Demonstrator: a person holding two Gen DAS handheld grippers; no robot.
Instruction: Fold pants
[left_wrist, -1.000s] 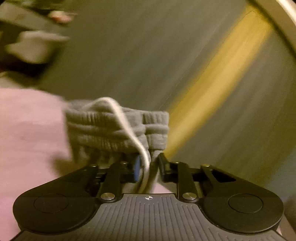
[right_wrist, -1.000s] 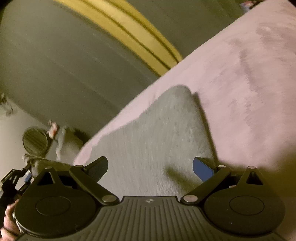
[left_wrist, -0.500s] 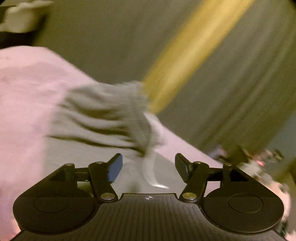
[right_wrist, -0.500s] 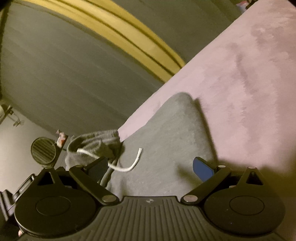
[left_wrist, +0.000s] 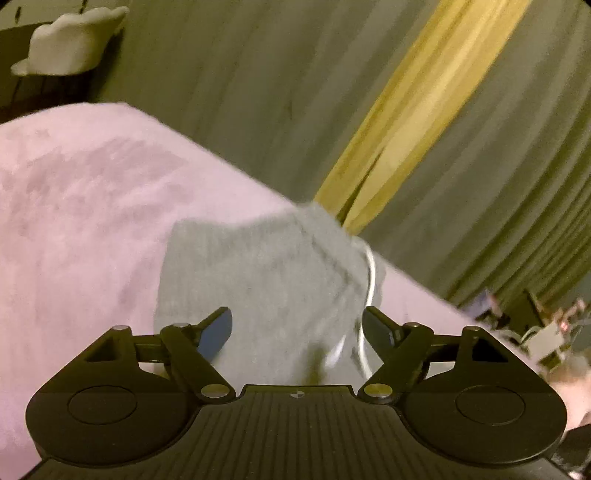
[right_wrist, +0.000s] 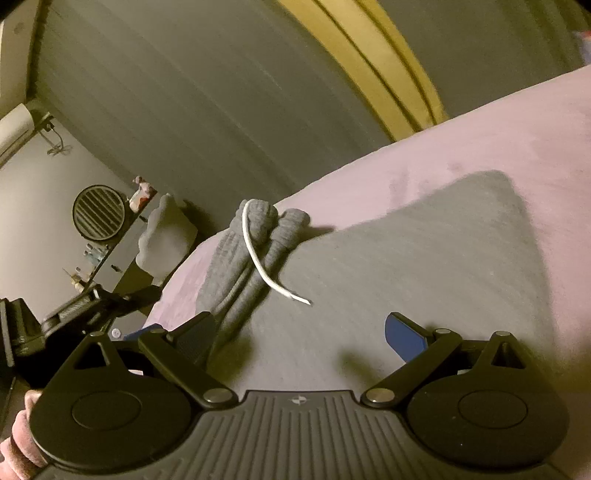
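Grey sweatpants (left_wrist: 266, 280) lie on a pink plush surface (left_wrist: 81, 206). In the left wrist view their ribbed waistband with a white drawstring (left_wrist: 370, 273) sits at the right of the cloth. My left gripper (left_wrist: 297, 328) is open just above the pants, holding nothing. In the right wrist view the pants (right_wrist: 406, 258) spread flat, with the bunched waistband (right_wrist: 258, 236) and drawstring (right_wrist: 258, 258) at their left end. My right gripper (right_wrist: 299, 332) is open over the cloth, holding nothing.
Grey curtains with a yellow stripe (left_wrist: 417, 107) hang behind the surface. A white chair (right_wrist: 162, 236), a dark shelf and a round fan (right_wrist: 99, 212) stand at the left in the right wrist view. Clutter (left_wrist: 546, 332) lies beyond the surface's right edge.
My left gripper has opened and let go of the waistband, which now lies on the pants. The right gripper has stayed open over the cloth and tilted a little.
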